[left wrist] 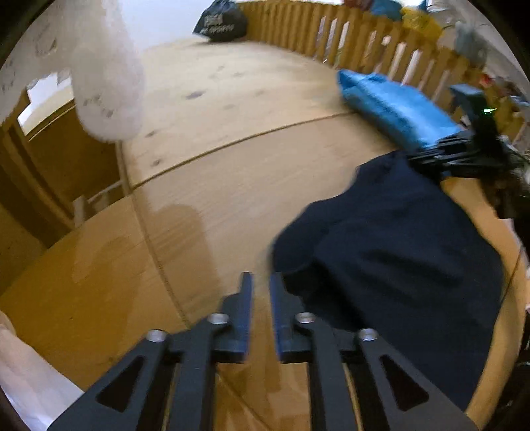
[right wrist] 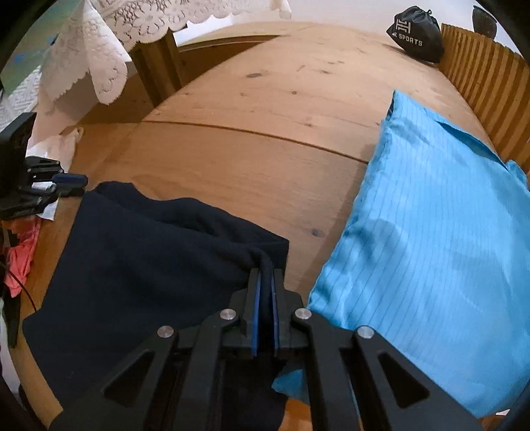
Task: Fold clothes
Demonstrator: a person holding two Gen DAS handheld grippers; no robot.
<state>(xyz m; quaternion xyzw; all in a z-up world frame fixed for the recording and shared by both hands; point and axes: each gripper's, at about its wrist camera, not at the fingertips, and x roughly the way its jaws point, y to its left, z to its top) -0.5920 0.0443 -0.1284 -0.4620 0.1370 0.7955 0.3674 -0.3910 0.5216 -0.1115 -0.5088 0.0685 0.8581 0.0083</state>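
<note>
Through the left wrist view I am watching my left tongs (left wrist: pixel 260 281) standing parted over the worktop (left wrist: pixel 232 172), gripping nothing; the navy garment (left wrist: pixel 397 252) is lying just beside them. The black drawstring bag (left wrist: pixel 221 20) beyond the garment is blurring its lettering. Through the right wrist view my right tongs (right wrist: pixel 264 277) are clenching the garment's edge; the bag is reading "SPORTS".

both wrist views downward, sharing table (left wrist: pixel 232 159)
</note>
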